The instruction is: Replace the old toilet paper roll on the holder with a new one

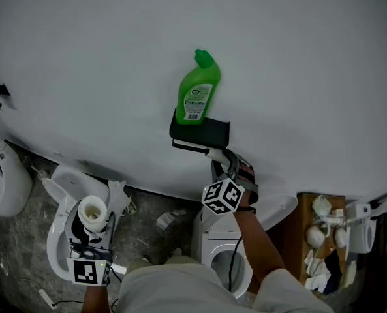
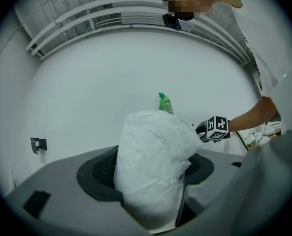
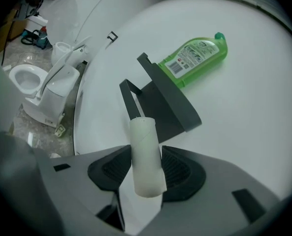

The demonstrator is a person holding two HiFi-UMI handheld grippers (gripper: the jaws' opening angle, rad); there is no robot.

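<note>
While you face the white wall, your left gripper (image 2: 153, 175) sits low at your left side. Its jaws are closed around a full white toilet paper roll (image 2: 153, 151), and both pads press into the soft paper. In the head view that roll stands upright above a white toilet (image 1: 61, 186).

Further right, the black holder (image 1: 201, 132) is fixed to the wall, and a green bottle (image 1: 198, 91) stands on its top shelf.

Just below the holder is your right gripper (image 3: 146, 170), angled down a little. Its jaws are clamped on the bare cardboard tube (image 3: 146, 149). The tube's far end lies just beside the holder's thin arm; whether the two touch cannot be told.

A wooden box (image 1: 305, 222) of white fittings stands at the far right.
</note>
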